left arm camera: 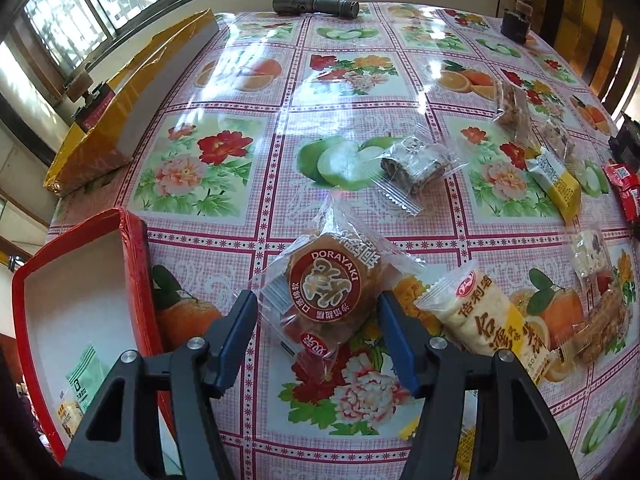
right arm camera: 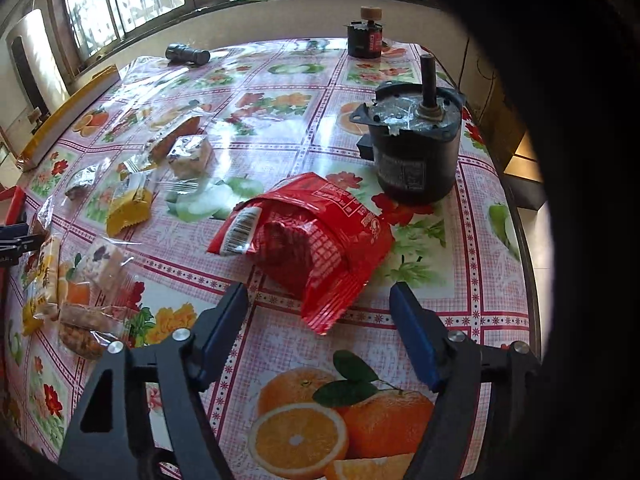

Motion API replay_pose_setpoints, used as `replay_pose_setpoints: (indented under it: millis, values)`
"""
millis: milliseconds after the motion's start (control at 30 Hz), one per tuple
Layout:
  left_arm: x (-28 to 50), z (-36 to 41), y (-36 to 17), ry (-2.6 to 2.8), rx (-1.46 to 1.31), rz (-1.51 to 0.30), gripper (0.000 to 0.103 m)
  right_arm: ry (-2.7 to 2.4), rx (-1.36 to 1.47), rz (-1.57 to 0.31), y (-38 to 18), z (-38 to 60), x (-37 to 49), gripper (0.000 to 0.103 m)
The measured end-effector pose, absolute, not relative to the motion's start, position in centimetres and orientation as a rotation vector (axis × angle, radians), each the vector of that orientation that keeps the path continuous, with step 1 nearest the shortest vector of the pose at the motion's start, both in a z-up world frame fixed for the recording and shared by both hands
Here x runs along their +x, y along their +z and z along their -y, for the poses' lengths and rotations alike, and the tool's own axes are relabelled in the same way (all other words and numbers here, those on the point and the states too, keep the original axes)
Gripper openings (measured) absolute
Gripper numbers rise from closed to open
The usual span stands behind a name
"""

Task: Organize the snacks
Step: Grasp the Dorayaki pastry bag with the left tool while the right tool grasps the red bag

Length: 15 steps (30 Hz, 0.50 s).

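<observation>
My left gripper is open, its blue fingers on either side of a dorayaki pack lying on the table. A red box with white inside stands at the left and holds a green-and-white snack pack. A white rice-cracker pack lies right of the dorayaki. My right gripper is open, just in front of a red snack bag. Several more wrapped snacks lie at the left of the right wrist view, among them a yellow pack.
A dark motor stands behind the red bag. A flashlight lies at the table's far edge. A yellow-edged box sits at the far left. A small dark jar stands at the back. The table has a fruit-print cloth.
</observation>
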State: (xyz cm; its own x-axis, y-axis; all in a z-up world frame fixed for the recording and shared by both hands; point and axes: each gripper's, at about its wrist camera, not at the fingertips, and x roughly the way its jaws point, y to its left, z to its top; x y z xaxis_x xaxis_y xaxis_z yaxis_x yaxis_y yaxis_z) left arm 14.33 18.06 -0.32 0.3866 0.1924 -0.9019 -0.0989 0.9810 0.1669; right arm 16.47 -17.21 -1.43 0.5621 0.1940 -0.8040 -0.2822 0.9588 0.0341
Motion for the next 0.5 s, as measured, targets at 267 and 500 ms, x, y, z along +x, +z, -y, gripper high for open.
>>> replay_pose_setpoints:
  millis: [267, 500]
  values:
    - [15.2, -18.2, 0.7, 0.212, 0.104, -1.142, 0.063, 0.349, -0.025, -0.907, 0.2, 16.7, 16.5, 0.092]
    - [17.4, -18.5, 0.2, 0.242, 0.123, -1.149, 0.067, 0.261, 0.012, -0.886, 0.2, 15.7, 18.5, 0.093]
